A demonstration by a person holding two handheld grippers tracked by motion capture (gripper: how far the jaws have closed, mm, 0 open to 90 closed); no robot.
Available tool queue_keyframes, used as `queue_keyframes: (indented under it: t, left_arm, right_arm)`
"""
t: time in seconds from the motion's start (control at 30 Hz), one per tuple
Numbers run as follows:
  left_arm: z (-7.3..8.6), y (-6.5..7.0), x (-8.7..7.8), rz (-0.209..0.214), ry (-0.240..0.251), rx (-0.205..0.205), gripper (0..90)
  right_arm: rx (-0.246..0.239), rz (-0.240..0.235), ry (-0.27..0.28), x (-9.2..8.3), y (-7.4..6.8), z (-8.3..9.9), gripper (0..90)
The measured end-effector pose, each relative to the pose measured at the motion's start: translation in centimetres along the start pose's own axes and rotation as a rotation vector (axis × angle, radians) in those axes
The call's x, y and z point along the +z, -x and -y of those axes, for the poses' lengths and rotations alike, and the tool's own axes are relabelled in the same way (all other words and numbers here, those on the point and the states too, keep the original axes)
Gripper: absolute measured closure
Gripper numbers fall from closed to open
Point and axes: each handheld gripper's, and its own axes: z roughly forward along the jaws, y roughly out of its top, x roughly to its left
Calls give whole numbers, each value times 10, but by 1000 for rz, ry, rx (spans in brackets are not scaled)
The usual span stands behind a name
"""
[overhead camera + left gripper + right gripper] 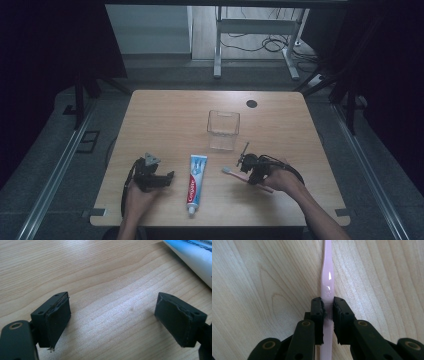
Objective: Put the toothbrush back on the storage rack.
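Right gripper [328, 305] clamped on the pink toothbrush [327, 282], low on the table [165, 120].

Grasp step looks done; brush lies flat right of the toothpaste tube [195, 184]. Left gripper [112, 317] rests spread wide, empty. Next move probably calls for a lift toward the clear container [223, 130] beyond.

Light wooden table [165, 120], rounded corners, pale grain, small round black grommet hole [251, 104] near far edge. Clear square plastic container [223, 130] upright at centre, slightly toward far side. White-and-blue toothpaste tube with red lettering [195, 184] flat near front edge, cap toward person. Pink plastic toothbrush [245, 177] flat on wood right of tube, head pointing toward tube, well apart from container.
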Motion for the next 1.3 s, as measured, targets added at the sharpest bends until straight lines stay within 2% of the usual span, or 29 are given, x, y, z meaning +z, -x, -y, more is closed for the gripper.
queue_keyframes:
  t: [0.87,1.3]
  left_arm:
    - [0,0,0,0,-4,7,135]
    - [0,-1,0,1,-4,11,135]
  right_arm:
    - [53,-56,115,-39,9,2,781]
    - [91,-43,149,-58,18,-2,782]
